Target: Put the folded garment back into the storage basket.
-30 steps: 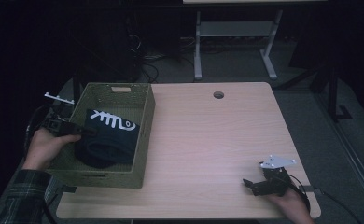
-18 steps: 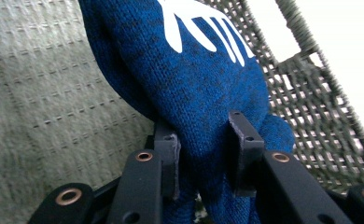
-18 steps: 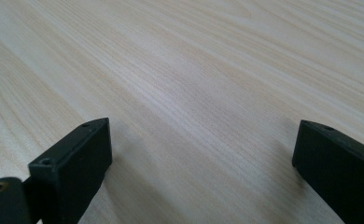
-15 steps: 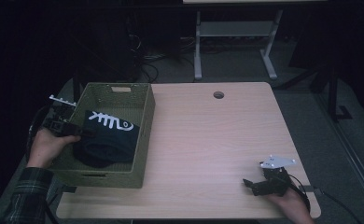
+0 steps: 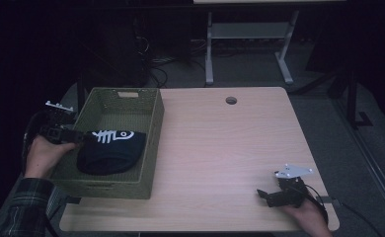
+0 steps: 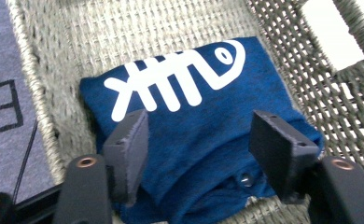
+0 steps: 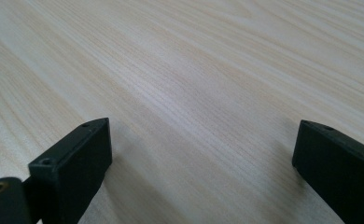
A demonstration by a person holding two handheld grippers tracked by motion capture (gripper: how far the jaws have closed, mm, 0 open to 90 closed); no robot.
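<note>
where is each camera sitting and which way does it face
High view: fixed above the person's side, looking forward and down on the table; both hands show.
Left gripper view: rides the left hand-held gripper, looking between its open jaws at the folded blue shirt in the woven basket.
Right gripper view: rides the right hand-held gripper, facing bare tabletop.
The high and left gripper views share shirt and basket.

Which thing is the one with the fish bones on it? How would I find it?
Look at the wooden table, then at the green woven basket at its left end. Inside lies a folded dark blue cloth. It is the basket's one soft thing and has a white fish skeleton printed on top; the left tongs, just opening, stand apart over it.
</note>
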